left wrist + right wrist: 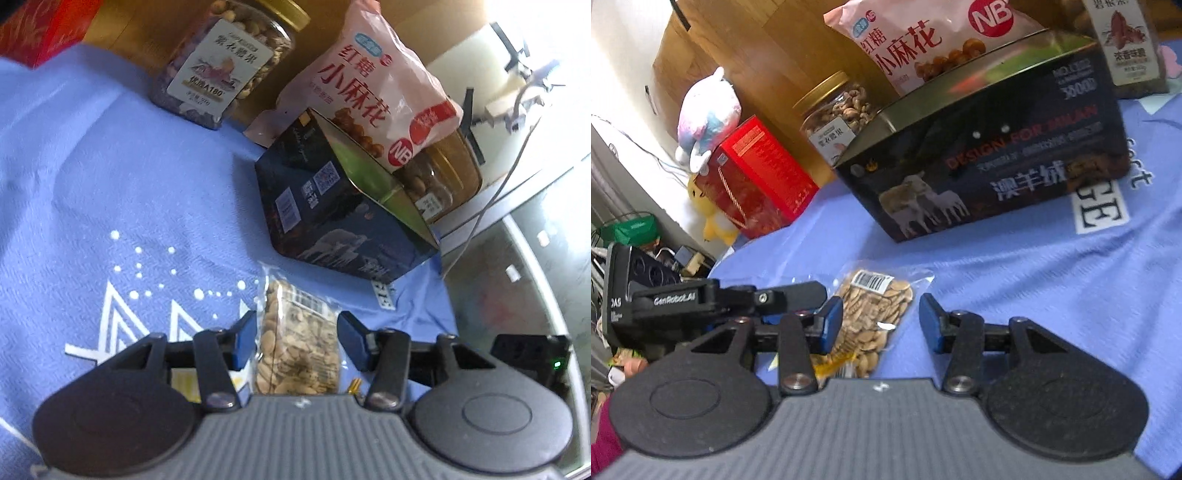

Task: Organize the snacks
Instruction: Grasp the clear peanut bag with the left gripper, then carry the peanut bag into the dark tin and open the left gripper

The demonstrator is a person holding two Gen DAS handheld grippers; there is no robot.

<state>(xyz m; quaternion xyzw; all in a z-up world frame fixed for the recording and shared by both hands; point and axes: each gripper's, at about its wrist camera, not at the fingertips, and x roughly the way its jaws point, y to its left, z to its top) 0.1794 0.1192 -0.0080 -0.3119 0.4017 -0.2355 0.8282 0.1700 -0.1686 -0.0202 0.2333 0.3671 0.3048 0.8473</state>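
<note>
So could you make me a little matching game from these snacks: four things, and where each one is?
Things:
1. clear nut packet
2. pink snack bag
3. gold-lidded jar
4. red box

Places:
A. leaning against the wooden board, behind the dark box
B. far edge of the blue cloth, beside plush toys
C. flat on the cloth, between the jaws
D. standing between the red box and the dark box

Pairs: 1-C, 2-A, 3-D, 4-B

A home: plush toys [708, 114], wooden furniture [746, 48], blue cloth [1052, 295].
</note>
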